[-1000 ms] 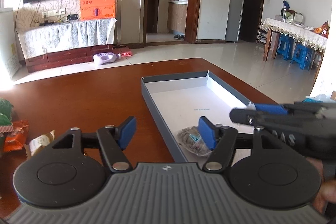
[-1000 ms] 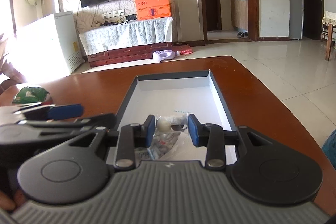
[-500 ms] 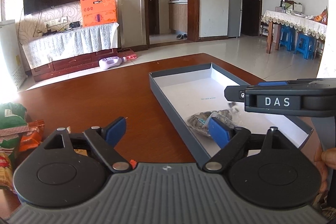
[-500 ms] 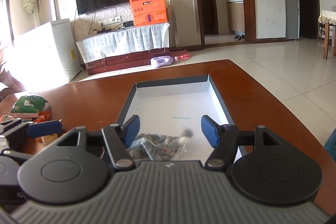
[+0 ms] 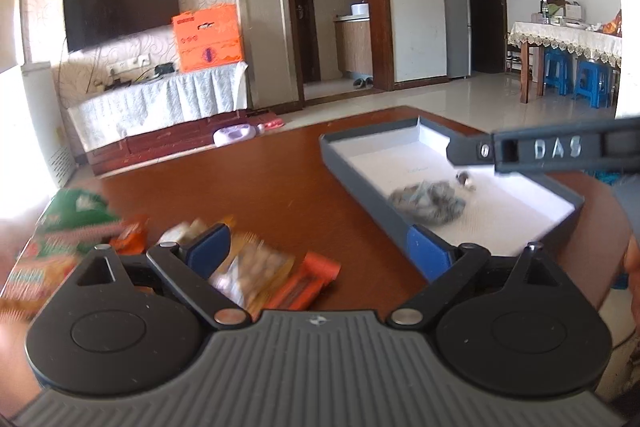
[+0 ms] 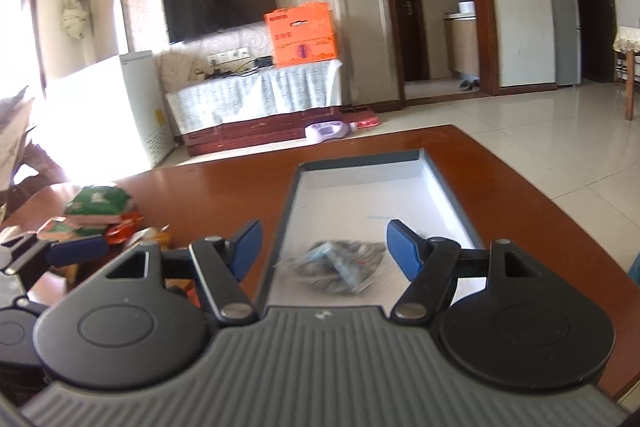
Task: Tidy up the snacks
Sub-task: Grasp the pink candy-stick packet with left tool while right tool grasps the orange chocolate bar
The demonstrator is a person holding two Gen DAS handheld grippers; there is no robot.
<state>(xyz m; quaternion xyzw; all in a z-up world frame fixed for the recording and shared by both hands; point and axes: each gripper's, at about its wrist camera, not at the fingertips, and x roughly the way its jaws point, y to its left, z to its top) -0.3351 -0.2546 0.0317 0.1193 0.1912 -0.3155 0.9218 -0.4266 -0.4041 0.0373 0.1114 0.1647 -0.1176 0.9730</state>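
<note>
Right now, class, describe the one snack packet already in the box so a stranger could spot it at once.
Find the brown wooden table, then the shallow grey box with a white floor on it. The clear packet of dark grey pieces lies alone inside; the bright orange and green packets lie outside on the wood.

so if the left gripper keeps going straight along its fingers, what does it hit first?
Probably the clear peanut packet lying between the open, still-widening fingers of the left gripper, with the orange wrapper beside it. The picture is blurred, so depth is uncertain.
</note>
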